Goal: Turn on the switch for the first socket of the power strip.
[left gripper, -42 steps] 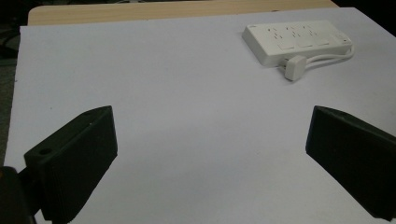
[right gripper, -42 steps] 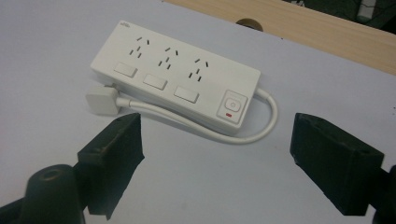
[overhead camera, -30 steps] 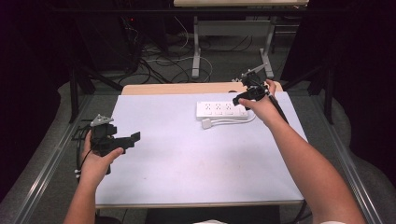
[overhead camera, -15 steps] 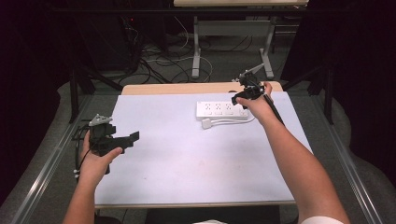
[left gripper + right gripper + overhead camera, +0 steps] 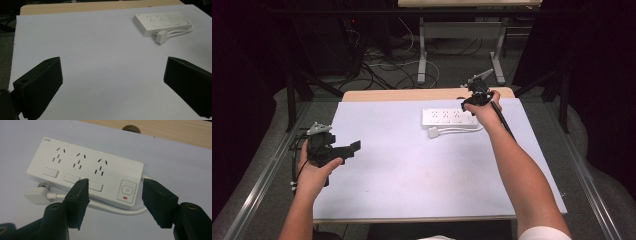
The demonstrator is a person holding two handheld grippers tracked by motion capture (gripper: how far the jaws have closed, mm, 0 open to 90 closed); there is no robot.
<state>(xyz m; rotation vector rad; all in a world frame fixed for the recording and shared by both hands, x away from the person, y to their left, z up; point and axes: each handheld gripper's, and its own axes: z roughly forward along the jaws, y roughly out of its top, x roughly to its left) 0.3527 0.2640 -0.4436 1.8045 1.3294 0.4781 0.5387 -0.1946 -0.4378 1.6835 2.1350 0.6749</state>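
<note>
Strip (image 5: 449, 117) lies at the far right of our table (image 5: 412, 190), long axis across it, its cord looping along the near side to the plug (image 5: 434, 132) at the left end. Our right gripper (image 5: 476, 95) hangs just over the strip's right end, jaws well apart and holding nothing, the switch (image 5: 127, 190) between them in the right gripper view. Our left gripper (image 5: 343, 150) sits well apart at the near left, jaws wide and empty, so we judge the right hand better placed.
</note>
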